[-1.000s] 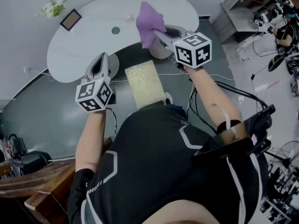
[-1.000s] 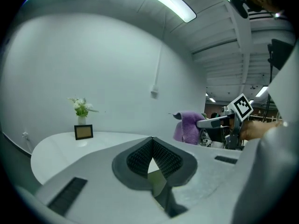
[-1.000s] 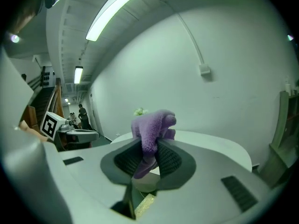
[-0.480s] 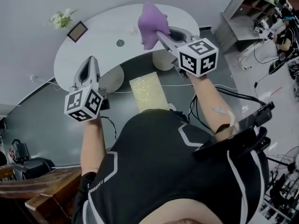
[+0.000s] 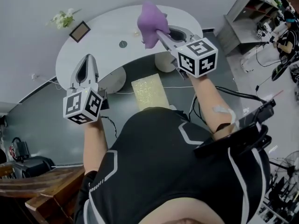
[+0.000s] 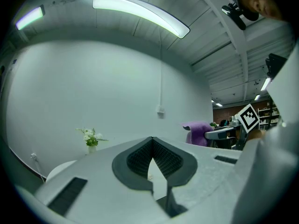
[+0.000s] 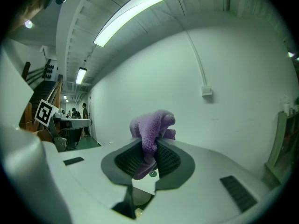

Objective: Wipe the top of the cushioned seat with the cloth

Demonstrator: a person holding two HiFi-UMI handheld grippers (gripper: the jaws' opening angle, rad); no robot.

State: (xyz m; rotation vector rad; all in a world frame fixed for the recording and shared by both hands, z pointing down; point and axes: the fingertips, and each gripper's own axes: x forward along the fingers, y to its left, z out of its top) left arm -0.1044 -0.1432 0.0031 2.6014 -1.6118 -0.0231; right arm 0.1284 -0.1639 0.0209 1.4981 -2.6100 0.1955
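Note:
The cushioned seat (image 5: 149, 92) is a pale yellow rectangle on the dark floor, just ahead of the person's body and below both grippers. My right gripper (image 5: 160, 32) is held high over the white table, shut on a bunched purple cloth (image 5: 150, 21). In the right gripper view the cloth (image 7: 152, 129) sticks up out of the jaws of the right gripper (image 7: 148, 147). My left gripper (image 5: 87, 65) hovers left of the seat, shut and holding nothing. In the left gripper view the left gripper (image 6: 152, 146) has its pads meeting, with the cloth (image 6: 200, 130) off to the right.
A curved white table (image 5: 107, 38) stands beyond the seat, carrying a small plant (image 5: 63, 17), a picture frame (image 5: 80, 31) and a small round object (image 5: 123, 44). Wooden furniture (image 5: 32, 190) sits at lower left. Shelving (image 5: 254, 10) and floor cables (image 5: 261, 73) lie to the right.
My left gripper has moved left and up, away from the seat. The right gripper, still holding the cloth, has risen slightly. The seat looks smaller and farther off.

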